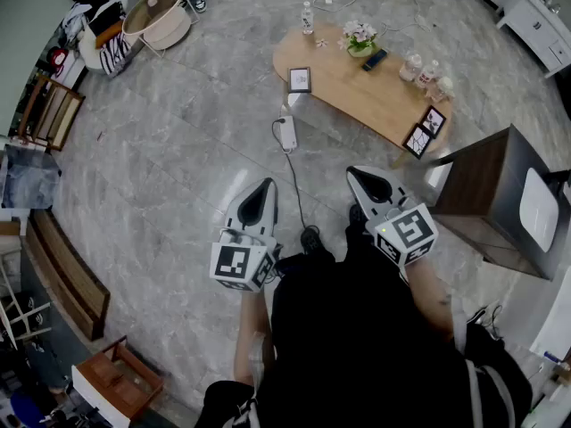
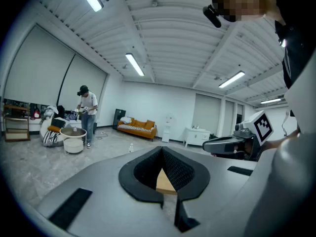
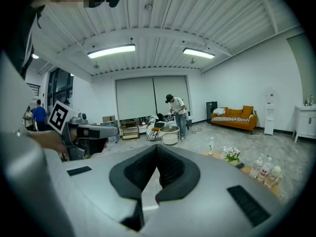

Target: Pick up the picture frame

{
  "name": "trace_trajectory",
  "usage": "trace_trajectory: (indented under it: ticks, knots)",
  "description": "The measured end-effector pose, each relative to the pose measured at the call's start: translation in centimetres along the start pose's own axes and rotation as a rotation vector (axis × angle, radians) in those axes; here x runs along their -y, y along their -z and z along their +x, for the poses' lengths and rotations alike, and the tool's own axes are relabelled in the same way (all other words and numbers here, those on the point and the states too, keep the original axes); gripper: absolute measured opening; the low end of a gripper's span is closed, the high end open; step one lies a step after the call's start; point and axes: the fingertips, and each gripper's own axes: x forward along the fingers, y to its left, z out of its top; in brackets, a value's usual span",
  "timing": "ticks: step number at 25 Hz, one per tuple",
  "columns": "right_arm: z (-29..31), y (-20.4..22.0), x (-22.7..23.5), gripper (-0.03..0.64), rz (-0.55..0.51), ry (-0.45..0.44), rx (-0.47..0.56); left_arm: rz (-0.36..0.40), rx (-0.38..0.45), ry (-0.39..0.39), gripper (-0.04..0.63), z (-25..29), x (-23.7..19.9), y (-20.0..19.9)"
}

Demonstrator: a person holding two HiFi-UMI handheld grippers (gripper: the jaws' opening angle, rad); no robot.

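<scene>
Head view, left gripper (image 1: pixel 264 185) and right gripper (image 1: pixel 357 174) pressed together, empty; picture frame (image 1: pixel 300 79) on table (image 1: pixel 343 80), well apart

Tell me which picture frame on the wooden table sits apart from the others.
The white-matted picture frame at the oval wooden table's left end in the head view; the two dark picture frames sit together at its right end.

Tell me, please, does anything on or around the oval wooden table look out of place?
Mildly, yes. A white power strip lies on the grey stone floor beside the oval wooden table, its black cable trailing toward the person's feet. Two black picture frames sit at the table's very end. Nothing looks spilled or broken.
</scene>
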Motion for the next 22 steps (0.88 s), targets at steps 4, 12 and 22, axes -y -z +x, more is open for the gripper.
trace_trajectory:
  ticks: [4,12,22]
  knots:
    - [-0.3,-0.2,-0.5,0.012,0.019,0.014,0.009,0.004,-0.009,0.019,0.014,-0.2,0.1,0.2]
    - [0.4,-1.0,-1.4,0.012,0.026,0.016,0.030,0.000,-0.027,0.023,0.014,-0.8,-0.6,0.6]
    - [1.5,0.3,-1.1,0.012,0.066,0.031,0.002,-0.044,-0.053,-0.014,0.014,-0.9,-2.9,2.4]
